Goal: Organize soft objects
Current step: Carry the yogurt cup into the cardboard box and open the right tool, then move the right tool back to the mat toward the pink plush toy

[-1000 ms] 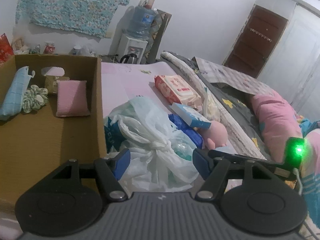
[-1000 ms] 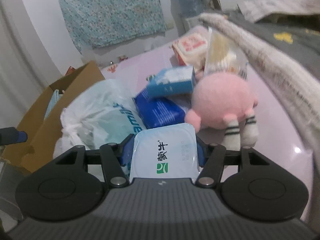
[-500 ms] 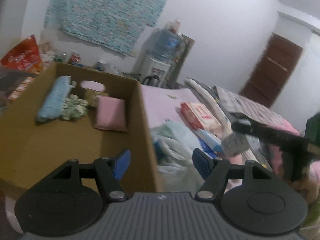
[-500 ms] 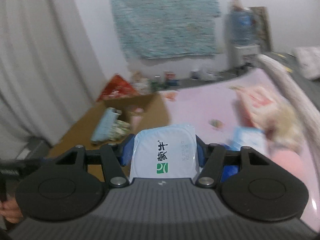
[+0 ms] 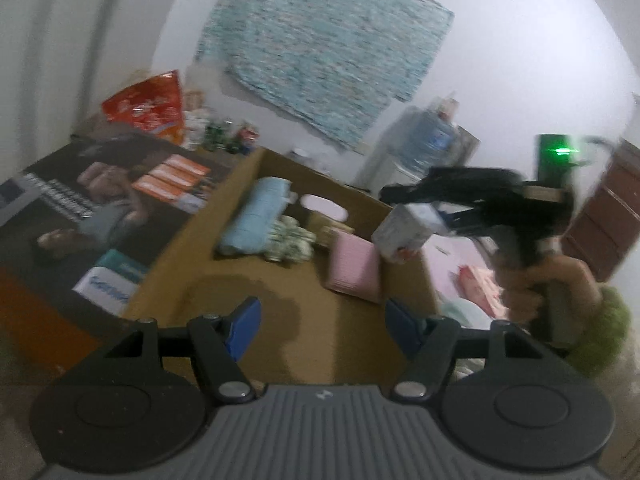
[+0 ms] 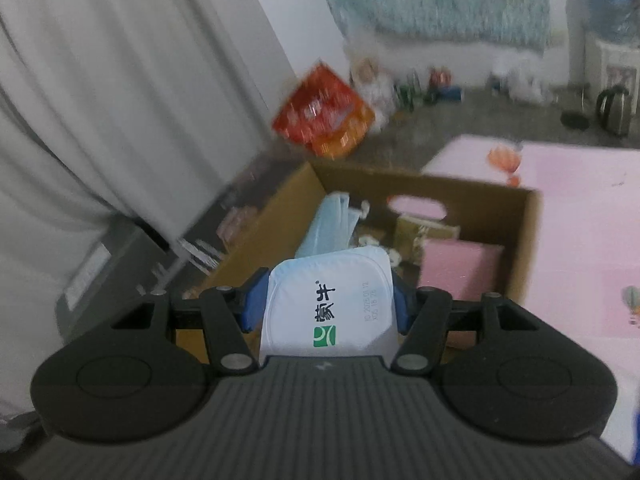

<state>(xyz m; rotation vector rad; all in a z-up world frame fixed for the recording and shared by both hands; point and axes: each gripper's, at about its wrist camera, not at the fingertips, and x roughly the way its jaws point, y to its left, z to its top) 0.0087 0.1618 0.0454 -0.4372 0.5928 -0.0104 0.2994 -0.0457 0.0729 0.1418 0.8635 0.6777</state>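
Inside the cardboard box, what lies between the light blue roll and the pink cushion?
A green-and-white scrunchie-like bundle lies between the light blue roll and the pink cushion, seen in the left wrist view.

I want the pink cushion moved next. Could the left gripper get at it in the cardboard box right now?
Probably yes: the left gripper is open and empty, and the pink cushion lies uncovered in the open-topped cardboard box.

A patterned blue cloth hung on the white wall; a red snack bag, kettle and grey curtain stood nearby
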